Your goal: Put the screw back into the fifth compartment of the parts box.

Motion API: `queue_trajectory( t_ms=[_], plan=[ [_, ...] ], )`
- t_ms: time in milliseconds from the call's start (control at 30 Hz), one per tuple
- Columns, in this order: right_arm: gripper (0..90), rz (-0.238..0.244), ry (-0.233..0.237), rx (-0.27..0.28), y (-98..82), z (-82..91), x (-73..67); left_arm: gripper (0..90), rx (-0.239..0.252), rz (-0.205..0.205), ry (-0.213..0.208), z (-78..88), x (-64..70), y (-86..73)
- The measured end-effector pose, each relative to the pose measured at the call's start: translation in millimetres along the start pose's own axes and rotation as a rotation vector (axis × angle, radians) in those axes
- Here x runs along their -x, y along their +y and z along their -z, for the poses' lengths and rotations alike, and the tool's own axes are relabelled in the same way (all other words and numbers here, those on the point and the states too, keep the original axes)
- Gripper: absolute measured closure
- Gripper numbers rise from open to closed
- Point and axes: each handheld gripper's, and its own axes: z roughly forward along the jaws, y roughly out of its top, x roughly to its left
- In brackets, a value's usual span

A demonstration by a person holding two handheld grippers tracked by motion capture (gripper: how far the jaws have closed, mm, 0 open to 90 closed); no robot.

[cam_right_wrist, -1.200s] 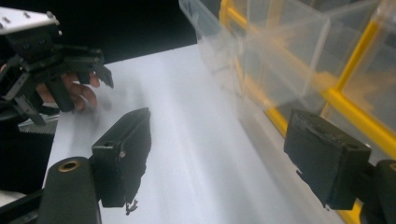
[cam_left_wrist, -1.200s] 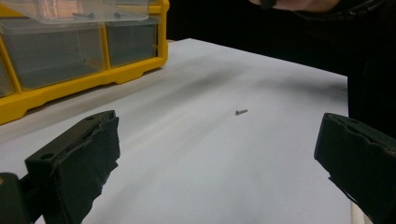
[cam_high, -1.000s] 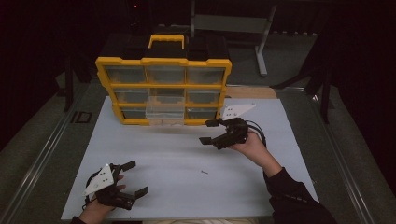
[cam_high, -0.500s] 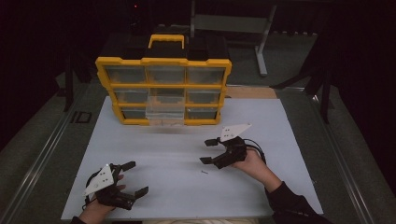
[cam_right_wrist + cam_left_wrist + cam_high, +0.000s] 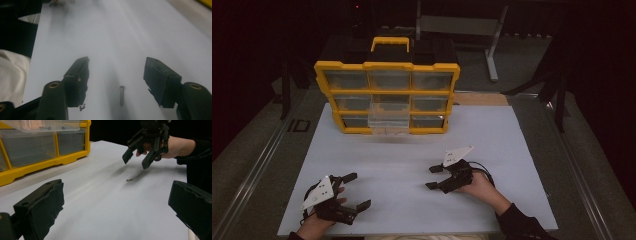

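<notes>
Right gripper has descended from beside the yellow plastic drawer organiser; jaws closing, still apart, straddling small metal screw. Pickup imminent. Left gripper idle, jaws apart.

One small screw lies alone on the white table. Behind it stands one yellow organizer case, three rows of three, so nine clear drawers, one pulled out. Two grippers: left, right.
</notes>
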Motion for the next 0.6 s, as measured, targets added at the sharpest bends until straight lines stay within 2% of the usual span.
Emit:
queue_trajectory(
  t_ms=[267, 333, 433, 600],
  plan=[
    [54.3, 0.023, 0.003, -0.054, -7.3, -5.3, 0.2, 1.3, 0.001, 0.000, -0.001, 0.0, 0.1, 0.0],
    [56.6, 0.033, -0.011, -0.070, -8.8, -7.4, 0.2, 1.3, 0.001, 0.000, -0.001, 0.0, 0.2, 0.0],
    [62.4, 0.025, -0.025, -0.088, -12.0, -11.2, 4.0, 1.3, 0.002, 0.001, -0.001, 0.0, -0.1, 0.0],
    [67.0, 0.023, -0.035, -0.116, -15.4, -16.9, 8.3, 1.3, 0.004, 0.003, -0.002, -0.7, -0.4, 0.6]
  ],
)
